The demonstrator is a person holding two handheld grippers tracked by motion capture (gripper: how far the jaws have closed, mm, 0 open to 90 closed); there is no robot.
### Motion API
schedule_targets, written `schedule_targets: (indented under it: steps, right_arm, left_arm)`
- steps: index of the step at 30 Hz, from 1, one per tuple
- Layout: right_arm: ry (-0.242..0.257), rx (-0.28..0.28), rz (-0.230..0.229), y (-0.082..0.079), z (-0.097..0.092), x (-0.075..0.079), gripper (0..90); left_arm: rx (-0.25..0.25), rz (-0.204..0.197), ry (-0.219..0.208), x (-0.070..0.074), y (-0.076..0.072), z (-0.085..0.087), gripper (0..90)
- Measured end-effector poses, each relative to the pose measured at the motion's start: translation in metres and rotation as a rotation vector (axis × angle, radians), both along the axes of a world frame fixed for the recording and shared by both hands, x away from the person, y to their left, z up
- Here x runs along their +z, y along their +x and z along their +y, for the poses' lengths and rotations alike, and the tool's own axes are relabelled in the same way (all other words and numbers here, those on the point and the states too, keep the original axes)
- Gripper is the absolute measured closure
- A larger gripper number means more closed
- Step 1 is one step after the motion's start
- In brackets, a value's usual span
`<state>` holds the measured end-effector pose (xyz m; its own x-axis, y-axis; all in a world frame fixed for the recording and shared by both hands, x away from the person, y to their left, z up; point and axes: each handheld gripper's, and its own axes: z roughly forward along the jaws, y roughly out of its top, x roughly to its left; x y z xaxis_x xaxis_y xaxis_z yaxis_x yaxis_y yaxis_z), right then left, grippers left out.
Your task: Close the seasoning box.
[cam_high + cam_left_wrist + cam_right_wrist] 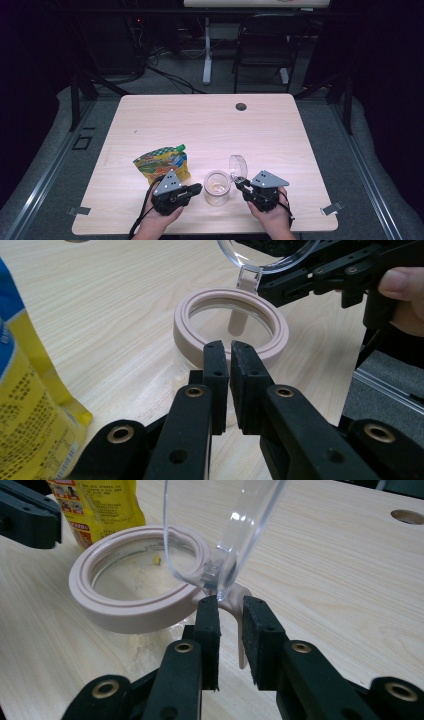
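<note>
While the left claw (229, 352) sits closed beside the jar (230, 325), the right claw (231, 611) gapes under its lid (220, 525).

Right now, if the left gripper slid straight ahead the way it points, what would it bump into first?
Most likely the pink rim of the open jar. The left gripper has its jaws nearly together, right at that rim; whether they already touch it is unclear.

Low in the frame, the left gripper (196, 189) has its jaws nearly together; the right gripper (239, 184) has its jaws slightly parted.
</note>
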<state>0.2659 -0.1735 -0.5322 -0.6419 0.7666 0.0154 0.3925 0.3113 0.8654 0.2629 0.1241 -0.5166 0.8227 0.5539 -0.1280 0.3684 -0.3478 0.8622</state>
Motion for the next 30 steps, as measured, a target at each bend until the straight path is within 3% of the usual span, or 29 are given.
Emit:
schedule_targets:
  steps: [4,7,21,30]
  right_arm:
    - [0.015,-0.005,0.005,0.004,0.000,-0.001,77.6]
    - [0.025,-0.013,0.008,0.007,0.000,-0.002,77.7]
    - [0.056,-0.020,0.029,0.027,0.004,-0.003,78.1]
    - [0.074,-0.024,0.031,0.035,0.006,-0.004,77.5]
  left_arm:
    - [0.012,-0.009,-0.006,0.002,-0.002,0.005,85.2]
    - [0.022,-0.014,0.015,0.004,-0.004,0.011,85.2]
    - [0.117,-0.016,0.011,0.007,-0.011,0.040,84.1]
    - [0.161,-0.008,-0.012,0.012,-0.013,0.059,80.7]
